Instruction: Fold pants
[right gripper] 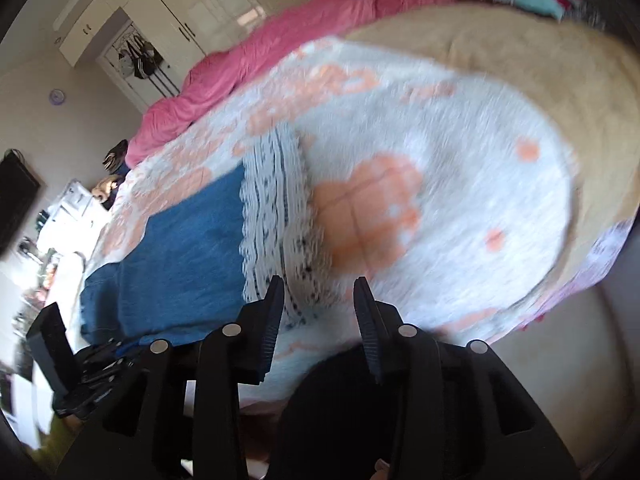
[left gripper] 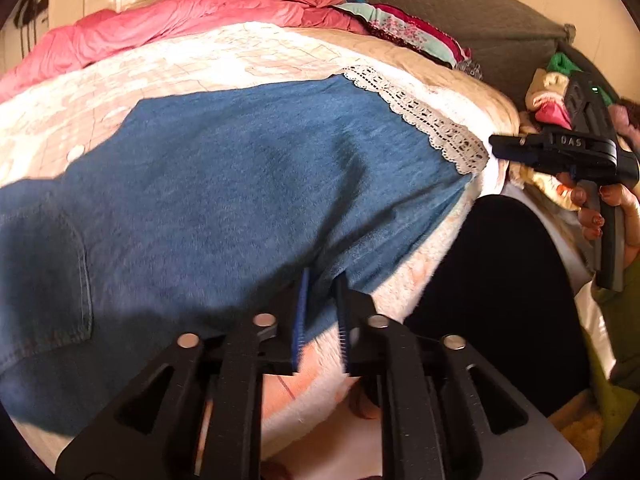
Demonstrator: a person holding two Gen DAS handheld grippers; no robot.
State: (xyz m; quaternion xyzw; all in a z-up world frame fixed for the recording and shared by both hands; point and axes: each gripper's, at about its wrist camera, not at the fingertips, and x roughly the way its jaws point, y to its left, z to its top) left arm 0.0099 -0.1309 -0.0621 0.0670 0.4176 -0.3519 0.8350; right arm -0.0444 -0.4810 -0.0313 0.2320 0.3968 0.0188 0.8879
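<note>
Bed (left gripper: 248,56) with white-and-peach blanket, left wrist view: blue pants (left gripper: 224,184) with lace hem spread flat, left hand-held gripper (left gripper: 322,304) narrowly parted at their near edge, fabric between jaws, right wrist view blurred: right hand-held gripper (right gripper: 318,312) parted, empty, over blanket just beside lace hem (right gripper: 276,208)

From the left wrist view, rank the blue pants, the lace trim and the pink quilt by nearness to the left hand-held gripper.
1. Blue pants, right at the left hand-held gripper.
2. Lace trim, upper right, on the pants' hem.
3. Pink quilt, along the bed's far side.
</note>
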